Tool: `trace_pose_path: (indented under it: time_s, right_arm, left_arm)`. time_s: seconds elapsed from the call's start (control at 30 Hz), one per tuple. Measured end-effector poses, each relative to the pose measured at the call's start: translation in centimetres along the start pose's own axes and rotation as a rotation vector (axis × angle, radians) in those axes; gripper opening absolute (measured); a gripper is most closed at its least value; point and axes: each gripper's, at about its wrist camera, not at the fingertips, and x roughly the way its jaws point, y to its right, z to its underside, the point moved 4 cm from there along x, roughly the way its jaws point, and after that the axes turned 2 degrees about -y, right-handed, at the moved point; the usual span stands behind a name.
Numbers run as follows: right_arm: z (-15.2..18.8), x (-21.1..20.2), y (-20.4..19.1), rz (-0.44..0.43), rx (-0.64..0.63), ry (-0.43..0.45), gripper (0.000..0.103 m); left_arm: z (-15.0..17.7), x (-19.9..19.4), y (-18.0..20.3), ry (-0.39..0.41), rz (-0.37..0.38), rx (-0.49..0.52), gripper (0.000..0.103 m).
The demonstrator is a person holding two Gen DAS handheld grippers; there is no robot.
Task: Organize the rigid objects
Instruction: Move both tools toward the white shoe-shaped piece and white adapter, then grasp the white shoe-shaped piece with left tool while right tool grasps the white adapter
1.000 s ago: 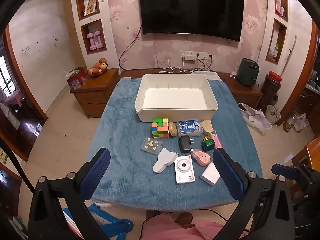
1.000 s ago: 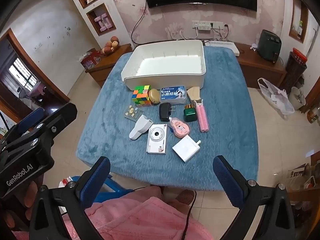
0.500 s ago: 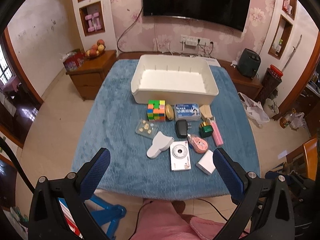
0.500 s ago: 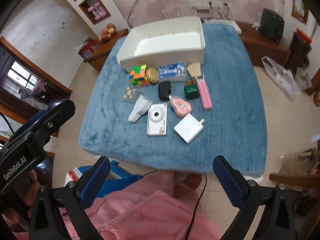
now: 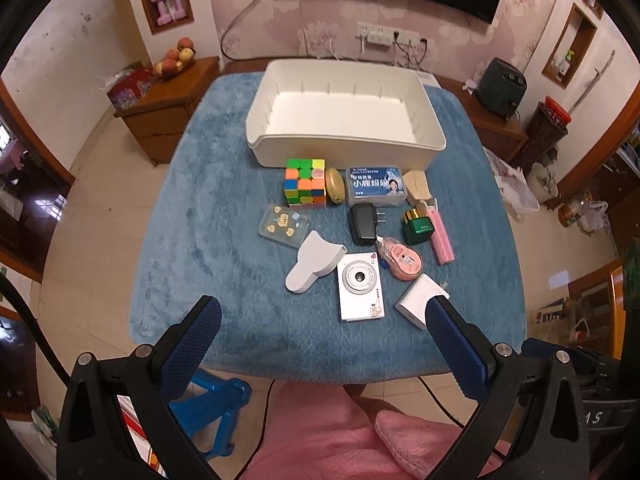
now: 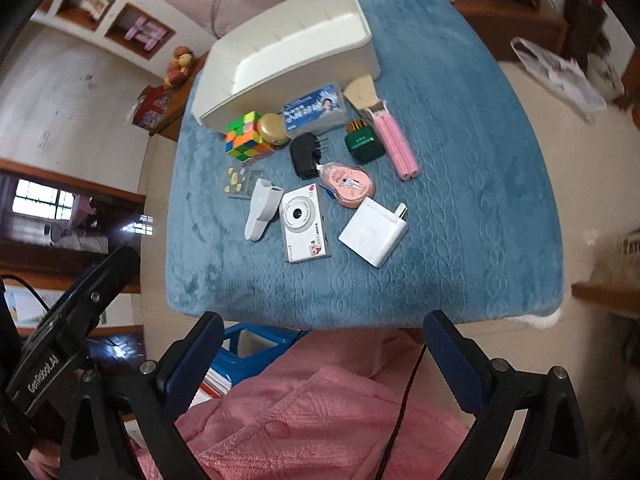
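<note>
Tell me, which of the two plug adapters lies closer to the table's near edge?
The white charger, beside the white camera. The black adapter lies farther back, just before the blue box.

Plush blue cloth (image 5: 224, 216); smooth white plastic bin (image 5: 344, 148); glossy plastic cube (image 5: 305, 182).

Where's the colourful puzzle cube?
In both views the colourful puzzle cube sits on the blue cloth, just in front of the white plastic bin's left corner, with the small gold oval case on its right.
</note>
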Motion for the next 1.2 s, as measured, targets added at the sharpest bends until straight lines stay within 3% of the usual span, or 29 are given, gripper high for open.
trace_pose_path:
  time_s: [0.1,0.47,0.7,0.93,1.2]
  right_arm:
    - [-0.9,1.0,0.5,-0.023,0.059,-0.037,0.096]
    - [-4.3,5.0,3.3,-0.094,0.382,-0.135,0.096]
    - [-5.4,7.9,5.3,-0.058,0.559,-0.168,0.093]
    - [-5.5,10.5,6.7,-0.024,0.660,-0.218,0.087]
    - [-5.7,12.3,7.6,0.016,0.714,-0.240,0.083]
  left_arm:
    - [-0.9,1.4,0.2,-0.051,0.012,0.020,0.102]
    - [-4.0,9.1,0.0,-0.332,0.080,0.075,0.102]
    - [-4.5,14.6,-0.7,-0.513,0.105,0.056,0.098]
    - [-4.1,19.3,-2.1,-0.664,0.109,0.011,0.096]
    - [-3.5,21.7,-3.1,-0.745,0.120,0.002,0.090]
